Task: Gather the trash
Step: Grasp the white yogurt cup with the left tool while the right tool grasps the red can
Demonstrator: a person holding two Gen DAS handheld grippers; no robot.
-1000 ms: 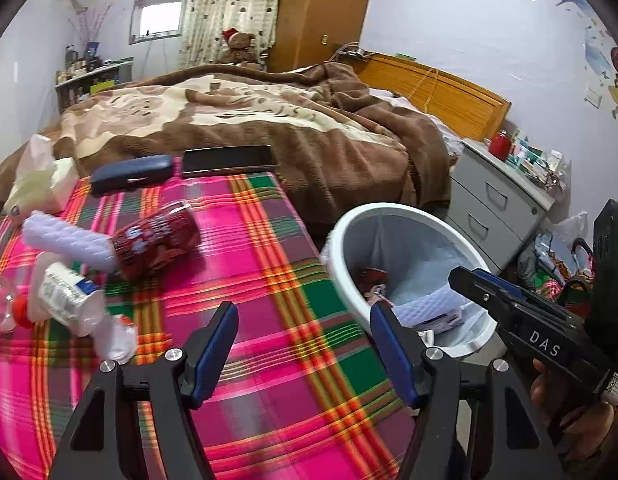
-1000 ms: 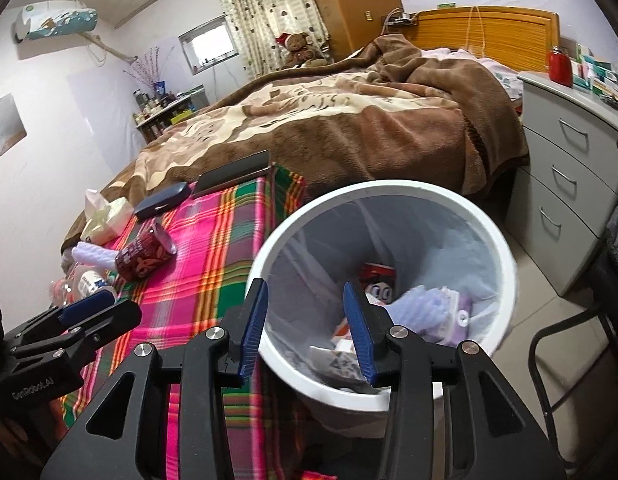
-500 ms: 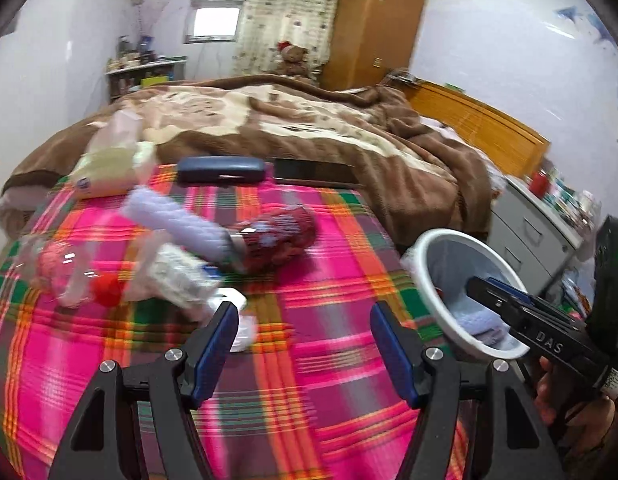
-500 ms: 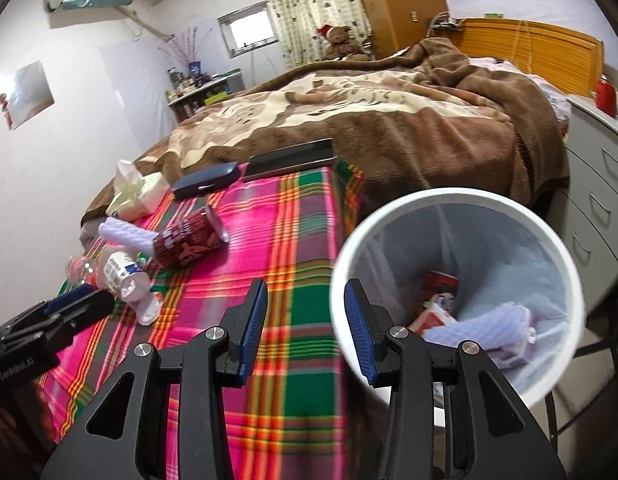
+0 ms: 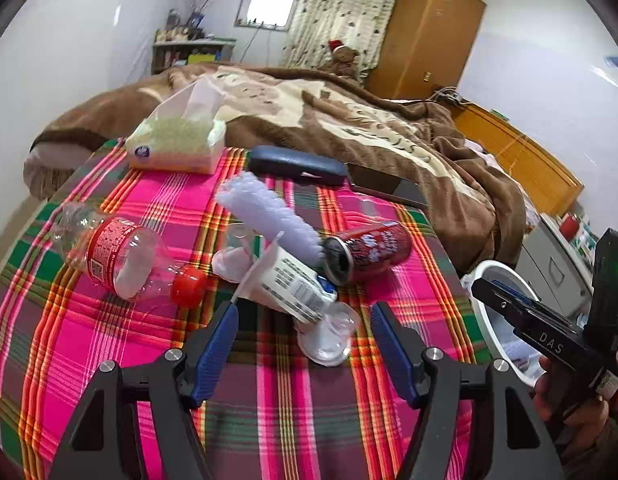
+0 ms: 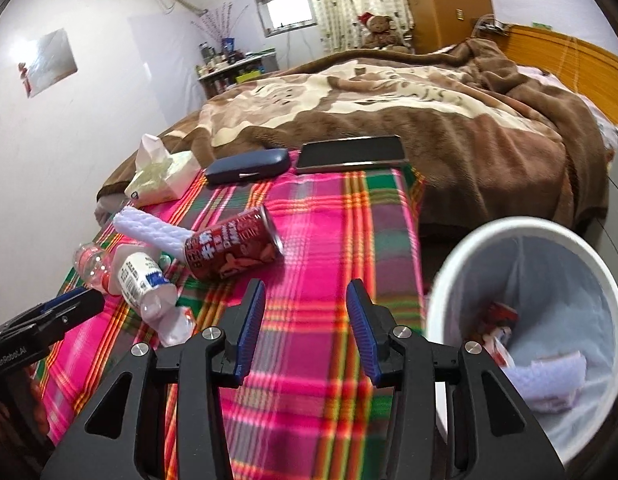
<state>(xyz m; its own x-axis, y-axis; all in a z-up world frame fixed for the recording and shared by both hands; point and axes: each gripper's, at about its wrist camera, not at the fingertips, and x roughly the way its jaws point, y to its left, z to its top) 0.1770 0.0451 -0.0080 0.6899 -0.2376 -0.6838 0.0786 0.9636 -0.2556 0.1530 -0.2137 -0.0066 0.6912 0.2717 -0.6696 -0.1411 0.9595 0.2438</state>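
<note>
Left gripper (image 5: 303, 340) spread wide, nothing between the blue pads, hovering low centre of its view over the plaid cloth (image 5: 109, 344); white labelled bottle (image 5: 293, 284) lies just ahead of the fingers, its mouth toward them; clear red-capped bottle (image 5: 121, 256) to its left, red can (image 5: 367, 250) to its right, white foam roll (image 5: 269, 212) resting across the pile behind. Right gripper (image 6: 305, 328) also released, empty, above bare cloth; white bin (image 6: 529, 320) at lower right of that frame, scraps inside.
</note>
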